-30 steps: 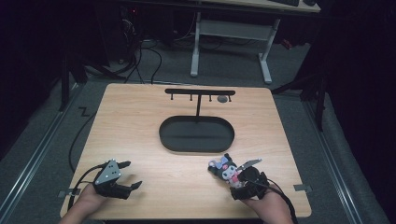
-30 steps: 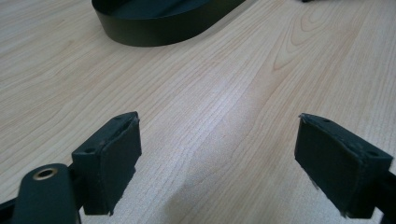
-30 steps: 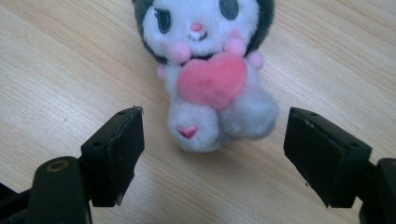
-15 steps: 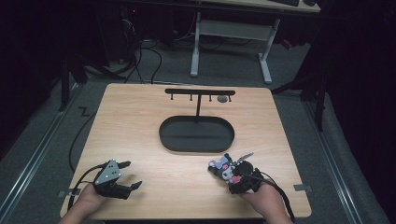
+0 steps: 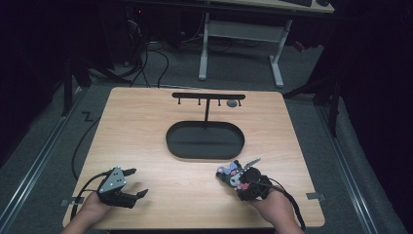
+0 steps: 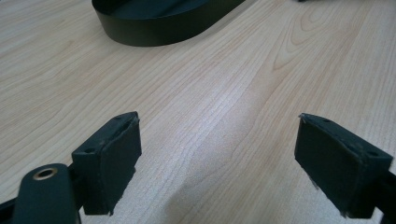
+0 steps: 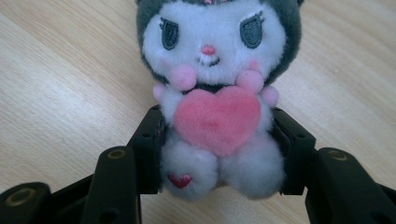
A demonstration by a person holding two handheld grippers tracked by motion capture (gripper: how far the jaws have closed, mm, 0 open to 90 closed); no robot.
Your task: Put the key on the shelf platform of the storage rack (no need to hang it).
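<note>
A small plush toy (image 7: 217, 88), white-faced with a dark grey hood and a pink heart on its chest, sits between the jaws of my right gripper (image 7: 219, 149), which is shut on its lower body. In the high view the plush toy (image 5: 229, 174) is at the front right of the table, just ahead of the right gripper (image 5: 243, 181). My left gripper (image 5: 130, 184) rests at the front left, open, with bare wood between its pads (image 6: 112, 156). A black oval tray (image 5: 205, 140) lies mid-table, and a black T-shaped hook stand (image 5: 208, 97) rises behind it.
The oval tray's wall (image 6: 159, 32) shows at the top of the left gripper view. A small grey round object (image 5: 232, 103) hangs at the stand's right end. Cables trail from both grippers off the table's front edge. The floor around holds desk legs and cables.
The right gripper with the plush toy has shifted slightly left and turned a little. The left gripper has stayed in place.
</note>
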